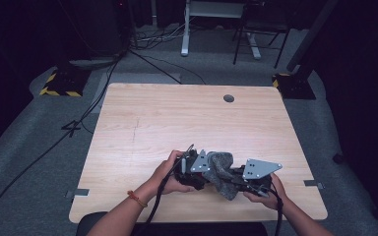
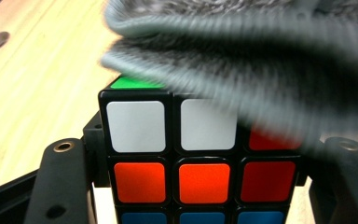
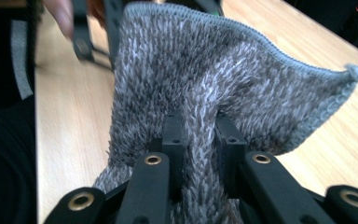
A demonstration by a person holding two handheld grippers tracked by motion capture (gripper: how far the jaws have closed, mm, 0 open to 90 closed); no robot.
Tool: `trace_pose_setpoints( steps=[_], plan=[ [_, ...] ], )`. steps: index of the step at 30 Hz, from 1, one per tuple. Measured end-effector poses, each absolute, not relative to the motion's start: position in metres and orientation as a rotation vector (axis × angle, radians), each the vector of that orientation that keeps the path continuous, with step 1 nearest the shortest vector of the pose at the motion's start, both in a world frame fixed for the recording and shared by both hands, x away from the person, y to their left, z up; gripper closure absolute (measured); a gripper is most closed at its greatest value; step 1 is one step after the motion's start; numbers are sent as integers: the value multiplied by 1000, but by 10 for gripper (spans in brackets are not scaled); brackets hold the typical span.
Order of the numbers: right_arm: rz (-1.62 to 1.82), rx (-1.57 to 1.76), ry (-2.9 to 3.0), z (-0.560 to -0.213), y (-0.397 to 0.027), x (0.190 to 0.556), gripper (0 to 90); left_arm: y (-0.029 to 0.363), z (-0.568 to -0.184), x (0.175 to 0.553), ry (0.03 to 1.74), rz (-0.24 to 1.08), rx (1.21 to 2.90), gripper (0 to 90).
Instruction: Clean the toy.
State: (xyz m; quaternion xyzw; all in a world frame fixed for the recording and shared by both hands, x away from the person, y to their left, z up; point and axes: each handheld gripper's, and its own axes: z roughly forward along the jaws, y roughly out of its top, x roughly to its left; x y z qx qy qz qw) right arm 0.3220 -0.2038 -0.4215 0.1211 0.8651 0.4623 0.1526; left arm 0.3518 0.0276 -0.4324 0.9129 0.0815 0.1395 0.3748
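Observation:
My left gripper [image 2: 200, 182] is shut on a puzzle cube [image 2: 200, 154] with white, orange, red and blue squares and a green top face. A fuzzy grey cloth [image 2: 242, 51] lies over the cube's top right corner. My right gripper [image 3: 200, 135] is shut on a fold of that grey cloth [image 3: 223, 79], which spreads up and away from the jaws. In the high view both grippers meet over the near middle of the wooden table [image 1: 177, 113], the left gripper [image 1: 204, 172] and the right gripper [image 1: 231, 178] with the grey cloth [image 1: 222, 169] bunched between them.
A round cable hole [image 1: 229, 98] sits near the table's far edge. Cables trail from both grippers toward the person. Beyond the table stand desk legs and a yellow-and-black striped base [image 1: 61, 83] on grey floor.

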Motion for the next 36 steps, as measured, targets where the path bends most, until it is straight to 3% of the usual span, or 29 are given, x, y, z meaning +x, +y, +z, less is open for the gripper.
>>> trace_pose_setpoints(
  steps=[9, 16, 36],
  plan=[
    [1313, 362, 2451, -421, -197, 331, 777, 10, -443, 346, 151, 322, 2392, 334],
    [1281, 515, 2484, -437, -218, 352, 776, 26, -427, 348, 187, 300, 2272, 334],
    [1444, 462, 2456, -421, -219, 335, 781, 22, -433, 348, 161, 295, 2298, 331]
  ],
)
